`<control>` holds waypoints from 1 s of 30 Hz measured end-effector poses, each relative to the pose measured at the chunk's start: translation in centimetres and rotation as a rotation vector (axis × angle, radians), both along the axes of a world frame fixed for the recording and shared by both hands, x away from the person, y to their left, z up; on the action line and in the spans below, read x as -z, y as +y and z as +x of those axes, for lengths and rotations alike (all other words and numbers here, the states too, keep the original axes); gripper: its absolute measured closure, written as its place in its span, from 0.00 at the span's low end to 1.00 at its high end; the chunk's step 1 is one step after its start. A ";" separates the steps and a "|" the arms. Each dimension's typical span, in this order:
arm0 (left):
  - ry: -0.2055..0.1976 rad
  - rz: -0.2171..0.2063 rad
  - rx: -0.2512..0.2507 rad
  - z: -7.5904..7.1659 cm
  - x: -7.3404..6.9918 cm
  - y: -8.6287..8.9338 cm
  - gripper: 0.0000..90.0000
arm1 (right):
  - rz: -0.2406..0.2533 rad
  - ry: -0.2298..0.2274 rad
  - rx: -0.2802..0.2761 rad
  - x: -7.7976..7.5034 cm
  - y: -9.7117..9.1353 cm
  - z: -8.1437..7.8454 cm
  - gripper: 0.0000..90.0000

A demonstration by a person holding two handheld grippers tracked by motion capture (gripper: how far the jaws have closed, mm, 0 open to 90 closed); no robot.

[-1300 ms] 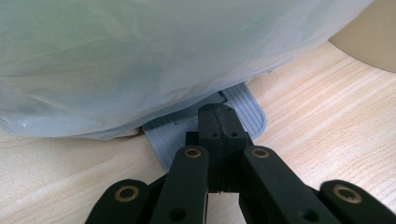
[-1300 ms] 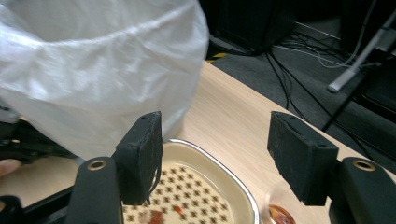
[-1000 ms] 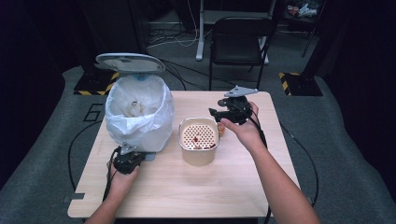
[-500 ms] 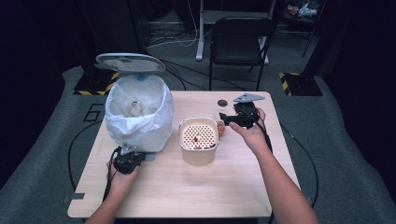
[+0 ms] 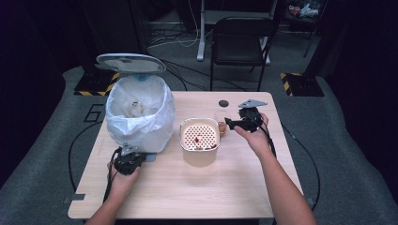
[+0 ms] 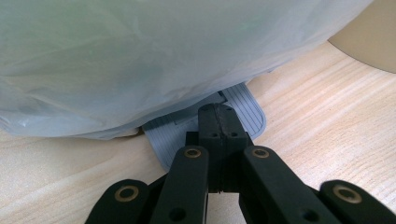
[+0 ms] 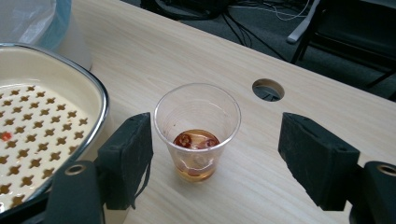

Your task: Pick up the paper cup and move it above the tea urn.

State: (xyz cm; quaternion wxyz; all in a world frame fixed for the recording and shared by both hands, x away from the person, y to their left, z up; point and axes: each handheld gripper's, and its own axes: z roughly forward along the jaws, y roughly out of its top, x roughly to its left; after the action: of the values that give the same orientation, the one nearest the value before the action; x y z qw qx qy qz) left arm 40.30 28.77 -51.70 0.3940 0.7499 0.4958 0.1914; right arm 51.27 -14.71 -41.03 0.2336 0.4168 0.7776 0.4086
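A clear plastic cup (image 7: 197, 121) with a little reddish liquid and red bits stands upright on the wooden table (image 5: 234, 187), just right of the cream pot (image 5: 199, 157). My right gripper (image 7: 219, 158) is open around the cup. Its jaws have just been opening, and both pads stand clear of the cup's wall. In the high view the right gripper (image 5: 228, 124) is level beside the cup (image 5: 219, 117). My left gripper (image 6: 218, 112) is shut with nothing in it, its tips resting on the grey foot pedal (image 6: 247, 109) of the bin (image 5: 138, 115).
The bin is lined with a white bag (image 6: 140, 56) and its lid (image 5: 130, 62) stands raised. The pot holds a perforated insert with red scraps, its rim (image 7: 100, 100) close to my right gripper's left jaw. A round hole (image 7: 268, 89) in the table lies behind the cup. A chair (image 5: 241, 35) stands beyond the table.
My right gripper has sunk toward the table and drifted slightly right of the pot, and its jaws stand wider. The left hand and bin lid have not moved.
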 end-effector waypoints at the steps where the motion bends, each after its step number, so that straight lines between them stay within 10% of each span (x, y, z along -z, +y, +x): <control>1: 0.001 0.005 0.002 0.0 0.0 0.0 1.00 | 0.010 0.002 -0.002 0.3 -0.1 0.1 0.28; 30: 0.001 0.001 0.002 0.0 0.0 0.1 1.00 | 0.016 0.054 -0.031 4.8 1.5 2.1 0.23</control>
State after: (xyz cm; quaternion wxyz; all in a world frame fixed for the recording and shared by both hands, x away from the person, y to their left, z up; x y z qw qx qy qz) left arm 40.30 28.85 -51.71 0.3935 0.7508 0.4950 0.1907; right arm 53.41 -13.23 -45.81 0.2030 0.4174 0.7867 0.4069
